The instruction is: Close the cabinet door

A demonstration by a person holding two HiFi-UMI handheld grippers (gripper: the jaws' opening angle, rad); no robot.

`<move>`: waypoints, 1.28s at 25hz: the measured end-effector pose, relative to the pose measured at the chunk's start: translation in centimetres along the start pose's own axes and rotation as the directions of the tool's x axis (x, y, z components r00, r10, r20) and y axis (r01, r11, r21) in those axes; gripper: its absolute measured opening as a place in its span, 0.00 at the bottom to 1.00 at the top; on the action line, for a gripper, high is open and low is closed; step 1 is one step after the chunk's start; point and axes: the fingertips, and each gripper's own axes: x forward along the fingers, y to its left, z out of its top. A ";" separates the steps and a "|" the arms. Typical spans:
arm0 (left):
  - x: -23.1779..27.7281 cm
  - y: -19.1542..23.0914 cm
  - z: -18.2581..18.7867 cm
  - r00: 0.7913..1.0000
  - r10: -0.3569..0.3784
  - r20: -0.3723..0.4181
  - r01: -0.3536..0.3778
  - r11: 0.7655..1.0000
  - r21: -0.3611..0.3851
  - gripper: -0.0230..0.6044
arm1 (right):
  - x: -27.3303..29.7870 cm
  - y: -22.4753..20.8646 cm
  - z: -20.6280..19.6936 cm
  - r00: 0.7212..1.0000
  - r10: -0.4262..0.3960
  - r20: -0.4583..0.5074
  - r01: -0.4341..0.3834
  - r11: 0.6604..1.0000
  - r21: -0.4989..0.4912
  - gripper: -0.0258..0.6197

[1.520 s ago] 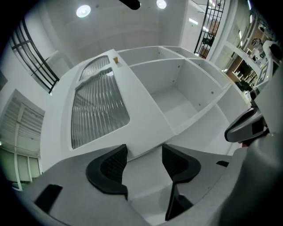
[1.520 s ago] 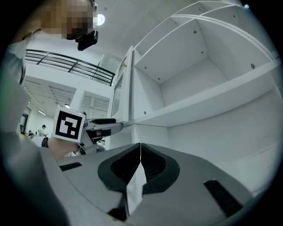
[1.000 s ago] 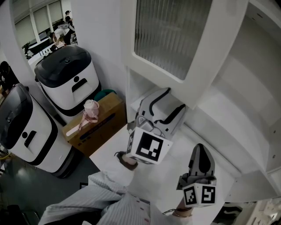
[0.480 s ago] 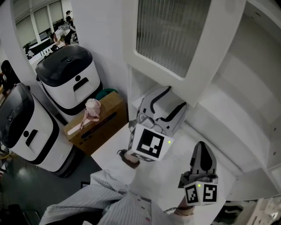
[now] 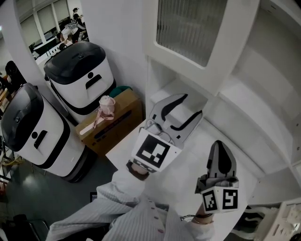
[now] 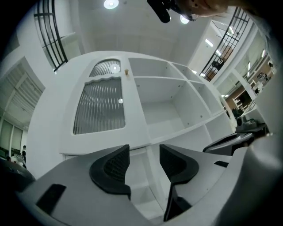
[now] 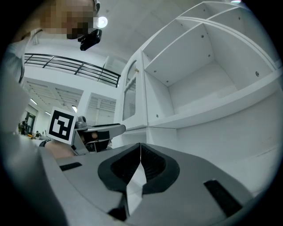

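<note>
White shelving (image 5: 256, 101) fills the wall ahead, and the cabinet door (image 5: 188, 59), ribbed glass in a white frame, stands swung out at its left side. The left gripper (image 5: 185, 109) hangs just under the door's lower edge, its jaws apart but lately narrowing on nothing, while the right gripper (image 5: 219, 149) is clenched empty. This looks like the approach; next the left tool must meet the door's free edge and push it round to the frame.

Bright ceiling lamps (image 6: 110, 4) glare overhead; fisheye edges bend and blacken.
</note>
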 end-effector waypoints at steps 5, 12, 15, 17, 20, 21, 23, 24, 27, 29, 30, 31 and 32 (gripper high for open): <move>-2.5 -3.7 -1.2 0.997 -0.077 -0.024 0.075 0.995 -0.070 0.34 | -1.6 1.0 -0.6 0.999 0.019 -0.026 -0.018 1.000 0.013 0.06; -5.5 -9.2 -3.2 0.984 -0.168 -0.061 0.155 0.972 -0.177 0.16 | -4.4 1.8 -1.6 0.998 0.034 -0.055 -0.034 0.999 0.003 0.06; -6.2 -11.6 -3.8 0.977 -0.207 -0.058 0.189 0.956 -0.225 0.11 | -5.7 1.7 -2.1 0.997 0.032 -0.071 -0.032 0.999 0.003 0.06; -6.4 -13.0 -4.2 0.973 -0.223 -0.053 0.203 0.947 -0.247 0.08 | -6.4 1.5 -2.4 0.996 0.029 -0.079 -0.028 1.000 0.006 0.06; -6.6 -14.6 -4.7 0.968 -0.244 -0.057 0.221 0.938 -0.267 0.06 | -7.3 1.0 -3.0 0.996 0.023 -0.086 -0.022 1.000 0.016 0.06; -6.6 -15.1 -4.8 0.966 -0.250 -0.058 0.226 0.935 -0.274 0.05 | -7.7 0.9 -3.1 0.996 0.022 -0.089 -0.020 1.000 0.019 0.06; -6.7 -15.8 -4.9 0.964 -0.258 -0.061 0.231 0.932 -0.280 0.05 | -8.1 0.6 -3.3 0.996 0.023 -0.092 -0.021 1.000 0.022 0.06; -6.7 -16.0 -5.0 0.964 -0.258 -0.064 0.231 0.932 -0.279 0.05 | -8.3 0.5 -3.4 0.995 0.025 -0.094 -0.023 1.000 0.021 0.06; -6.6 -16.2 -5.1 0.965 -0.253 -0.070 0.225 0.936 -0.271 0.05 | -8.5 0.3 -3.6 0.994 0.034 -0.104 -0.033 0.999 0.015 0.06; -6.5 -16.3 -5.0 0.967 -0.246 -0.070 0.220 0.940 -0.263 0.05 | -8.6 0.3 -3.7 0.993 0.041 -0.109 -0.040 0.999 0.012 0.06; -6.5 -16.3 -4.9 0.967 -0.245 -0.071 0.219 0.940 -0.261 0.05 | -8.6 0.4 -3.7 0.993 0.045 -0.111 -0.044 0.999 0.012 0.06; -6.6 -16.3 -4.9 0.966 -0.247 -0.073 0.220 0.940 -0.260 0.05 | -8.6 0.4 -3.7 0.993 0.048 -0.112 -0.047 0.999 0.012 0.06; -6.6 -16.3 -4.9 0.966 -0.247 -0.074 0.221 0.940 -0.259 0.05 | -8.6 0.5 -3.7 0.993 0.050 -0.112 -0.049 0.999 0.013 0.06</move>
